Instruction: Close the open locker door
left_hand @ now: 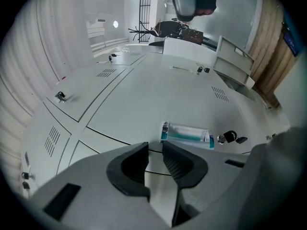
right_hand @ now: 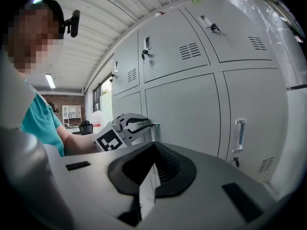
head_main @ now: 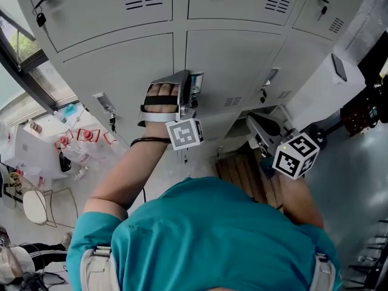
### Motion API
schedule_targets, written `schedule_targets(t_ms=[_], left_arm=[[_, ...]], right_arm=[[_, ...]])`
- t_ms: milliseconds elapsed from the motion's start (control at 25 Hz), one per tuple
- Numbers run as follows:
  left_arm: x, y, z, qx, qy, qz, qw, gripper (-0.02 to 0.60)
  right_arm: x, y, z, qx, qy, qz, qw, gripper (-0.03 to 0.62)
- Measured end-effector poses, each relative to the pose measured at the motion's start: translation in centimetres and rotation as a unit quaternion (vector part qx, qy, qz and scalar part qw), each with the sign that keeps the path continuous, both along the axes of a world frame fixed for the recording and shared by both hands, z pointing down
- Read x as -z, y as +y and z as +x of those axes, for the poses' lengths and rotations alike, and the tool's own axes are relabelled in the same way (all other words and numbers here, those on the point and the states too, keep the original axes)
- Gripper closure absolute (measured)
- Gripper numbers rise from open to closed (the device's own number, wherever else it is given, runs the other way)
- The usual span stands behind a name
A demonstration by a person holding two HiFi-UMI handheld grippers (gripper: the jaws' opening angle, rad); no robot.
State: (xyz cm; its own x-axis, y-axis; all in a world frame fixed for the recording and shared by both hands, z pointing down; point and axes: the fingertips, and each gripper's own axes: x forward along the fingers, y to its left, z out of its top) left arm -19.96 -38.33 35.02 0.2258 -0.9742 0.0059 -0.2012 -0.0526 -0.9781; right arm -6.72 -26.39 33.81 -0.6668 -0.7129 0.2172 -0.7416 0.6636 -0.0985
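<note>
**Desk:** What fills the frame?

**Photographer:** A bank of grey steel lockers (head_main: 230,59), seen steeply from above. A person in a teal shirt (head_main: 200,241) stands close against it with both arms reaching forward.

**Desk:** And the open locker door?

**Photographer:** The open locker door (left_hand: 233,56) stands swung out of the flat front, farther along the bank. The left gripper view shows its rimmed inner face. It is well apart from that gripper's tips, and the doors close around the tips sit flush.

**Desk:** Where are the two tools?

**Photographer:** The left gripper (left_hand: 155,146), strapped over the left hand (head_main: 162,99), is held up close to a closed door in the middle row. I cannot tell whether it touches the door. Its jaws are spread by a narrow gap, with nothing in it. The right gripper (right_hand: 153,145) is held lower and to the right, and its marker cube (head_main: 295,155) faces the head camera. Its jaws are pressed together at the tips and hold nothing.

**Desk:** Any small details?

**Photographer:** A clear pull handle (left_hand: 187,132) lies just beyond the left jaws, not between them. A key (left_hand: 229,138) sits in the lock just beside the handle.
</note>
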Motion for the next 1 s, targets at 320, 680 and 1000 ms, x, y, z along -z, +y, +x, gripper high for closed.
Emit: schedule_targets(t_ms=[320, 680, 1000], left_arm=[[-0.1, 0.3, -0.2, 0.004, 0.009, -0.040, 0.9991, 0.480], [-4.3, 3.4, 0.5, 0.043, 0.074, -0.107, 0.9906, 0.480], [-12.2, 4.8, 3.5, 0.089, 0.144, -0.241, 0.9556, 0.480]], right_arm=[[-0.2, -0.1, -0.1, 0.027, -0.011, 0.000, 1.000, 0.592], [-1.0, -0.6, 3.2, 0.079, -0.021, -0.013, 0.997, 0.592], [-2.4, -0.7, 6.6, 0.118, -0.026, -0.033, 0.992, 0.592]])
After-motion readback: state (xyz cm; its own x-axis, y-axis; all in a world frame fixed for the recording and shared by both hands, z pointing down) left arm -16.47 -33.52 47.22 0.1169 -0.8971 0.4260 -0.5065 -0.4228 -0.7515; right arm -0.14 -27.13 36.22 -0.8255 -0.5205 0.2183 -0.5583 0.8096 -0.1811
